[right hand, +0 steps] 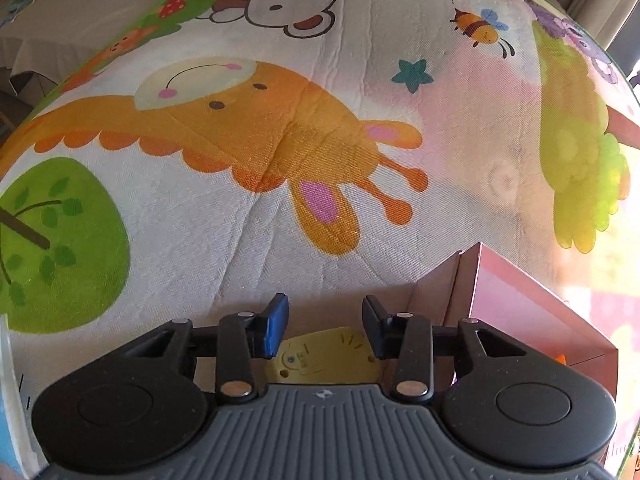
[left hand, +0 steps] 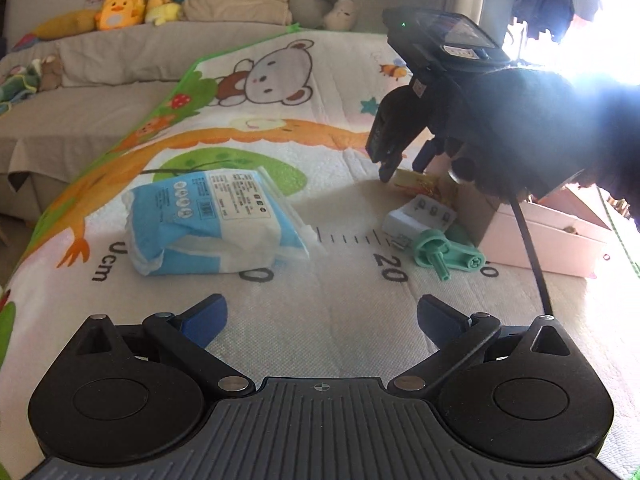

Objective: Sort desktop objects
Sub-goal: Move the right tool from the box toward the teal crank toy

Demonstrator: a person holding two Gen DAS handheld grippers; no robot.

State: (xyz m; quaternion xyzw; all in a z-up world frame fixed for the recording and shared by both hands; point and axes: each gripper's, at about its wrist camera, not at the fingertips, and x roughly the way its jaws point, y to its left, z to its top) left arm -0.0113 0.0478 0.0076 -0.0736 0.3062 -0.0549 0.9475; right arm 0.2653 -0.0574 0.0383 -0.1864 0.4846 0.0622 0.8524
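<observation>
On the cartoon play mat lie a blue and white soft pack [left hand: 212, 222], a white battery charger [left hand: 420, 218], a green plastic crank part [left hand: 448, 254] and a yellow flat item [left hand: 416, 180]. My left gripper [left hand: 322, 320] is open and empty, low over the mat in front of them. My right gripper [left hand: 400, 168] hangs over the yellow item; in the right wrist view its jaws [right hand: 324, 328] stand apart on either side of the yellow item [right hand: 324, 356], not closed on it.
A pink open box [left hand: 548, 232] stands at the right; its corner [right hand: 520, 304] sits just right of my right gripper. A grey sofa with plush toys [left hand: 120, 8] runs along the back. Bright window glare fills the upper right.
</observation>
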